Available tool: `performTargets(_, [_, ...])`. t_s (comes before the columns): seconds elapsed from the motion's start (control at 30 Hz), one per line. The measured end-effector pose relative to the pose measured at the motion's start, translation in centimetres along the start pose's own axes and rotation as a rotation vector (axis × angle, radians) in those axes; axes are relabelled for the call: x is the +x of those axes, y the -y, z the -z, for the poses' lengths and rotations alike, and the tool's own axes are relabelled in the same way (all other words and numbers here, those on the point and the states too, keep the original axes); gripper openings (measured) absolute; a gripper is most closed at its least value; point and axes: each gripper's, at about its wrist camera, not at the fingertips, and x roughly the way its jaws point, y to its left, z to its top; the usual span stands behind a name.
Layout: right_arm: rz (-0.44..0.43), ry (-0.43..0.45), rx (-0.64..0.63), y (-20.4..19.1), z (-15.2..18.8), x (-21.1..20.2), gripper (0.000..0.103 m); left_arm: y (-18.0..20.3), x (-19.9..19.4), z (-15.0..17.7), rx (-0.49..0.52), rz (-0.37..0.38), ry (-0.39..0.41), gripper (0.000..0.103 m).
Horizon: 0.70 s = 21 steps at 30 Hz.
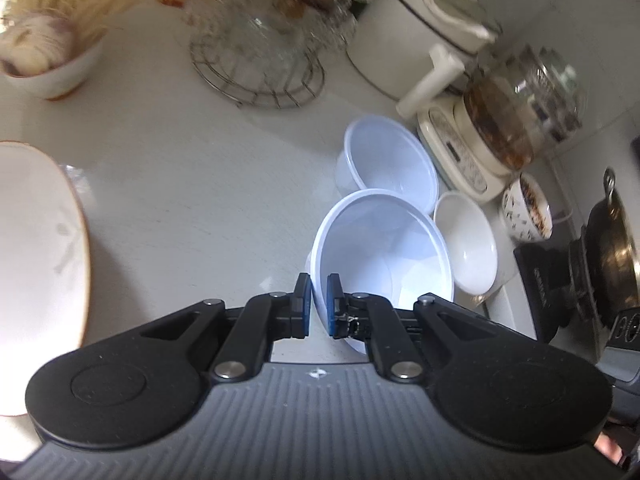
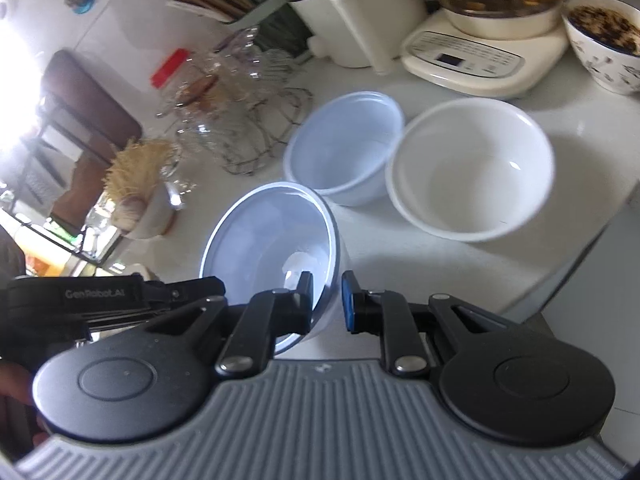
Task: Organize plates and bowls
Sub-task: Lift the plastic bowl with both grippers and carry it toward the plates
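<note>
A thin white plastic bowl (image 1: 380, 248) hangs tilted above the counter with my left gripper (image 1: 319, 304) shut on its near rim, one pad inside and one outside. In the right wrist view my right gripper (image 2: 326, 300) is shut on the rim of the tilted plastic bowl (image 2: 272, 236). The left gripper's black body (image 2: 120, 300) reaches to that bowl's left side, so it looks like the same bowl. Behind it on the counter stand a second plastic bowl (image 1: 390, 164) (image 2: 344, 148) and a white ceramic bowl (image 1: 466, 240) (image 2: 472, 168).
A large white plate with an orange rim (image 1: 36, 260) fills the left edge. A wire rack with glassware (image 1: 260, 52) (image 2: 240, 120), a white kettle (image 1: 420, 32), a glass pot on its cream base (image 1: 512, 120) (image 2: 480, 52) and a patterned bowl of food (image 1: 528, 208) (image 2: 604, 40) line the back. A stove with a pan (image 1: 612, 248) stands right.
</note>
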Motion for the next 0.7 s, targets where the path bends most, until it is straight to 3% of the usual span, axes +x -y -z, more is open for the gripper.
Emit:
performTargets(0.3, [-0.049,-0.048,-0.076,-3.1,-0.5,2.8,0.018,-3.3,-2.2,-0.4,-0.069,-0.051,0.044,0.009])
performTargets(0.7, [-0.02,-0.105,-0.125,-4.4,0.1,6.4,0.018,-5.7,-0.6,-0.6,-0.078,-0.117,0.023,0.009])
